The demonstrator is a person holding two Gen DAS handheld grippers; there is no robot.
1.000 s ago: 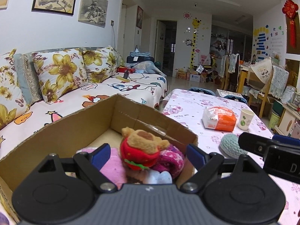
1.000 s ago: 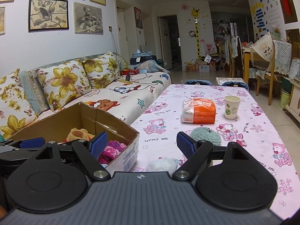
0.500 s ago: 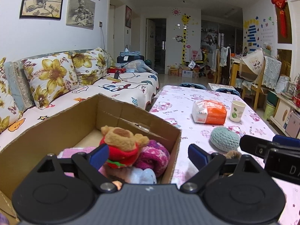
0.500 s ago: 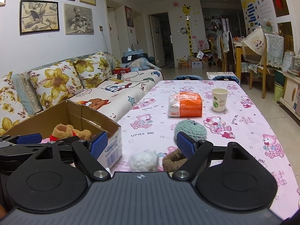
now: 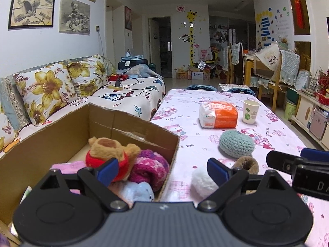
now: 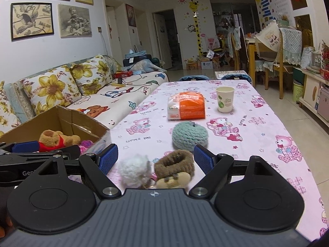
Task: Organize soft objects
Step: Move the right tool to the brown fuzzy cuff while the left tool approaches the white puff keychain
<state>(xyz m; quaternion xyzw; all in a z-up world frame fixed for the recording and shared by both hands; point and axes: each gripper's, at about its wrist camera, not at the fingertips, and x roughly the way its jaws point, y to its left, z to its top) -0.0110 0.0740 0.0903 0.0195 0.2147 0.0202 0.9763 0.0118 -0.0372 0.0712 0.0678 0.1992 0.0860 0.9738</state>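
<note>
A cardboard box (image 5: 61,127) stands at the table's left edge and holds a bear plush in red (image 5: 109,150), a magenta knit item (image 5: 149,167), a pale blue plush (image 5: 141,192) and a pink cloth (image 5: 61,167). On the table lie a white pompom (image 6: 133,169), a brown plush shoe (image 6: 174,169) and a teal knitted ball (image 6: 190,134). My left gripper (image 5: 163,171) is open and empty over the box's right wall. My right gripper (image 6: 156,160) is open and empty, with pompom and brown shoe between its fingers.
An orange-and-white tissue pack (image 6: 186,107) and a paper cup (image 6: 225,98) stand farther back on the pink tablecloth (image 6: 257,127). A sofa with floral cushions (image 5: 45,90) runs along the left. Chairs and shelves stand at the right.
Both grippers have moved back and to the right. The pompom and brown shoe have come into view between the right gripper's fingers. The box has shifted left in both views.
</note>
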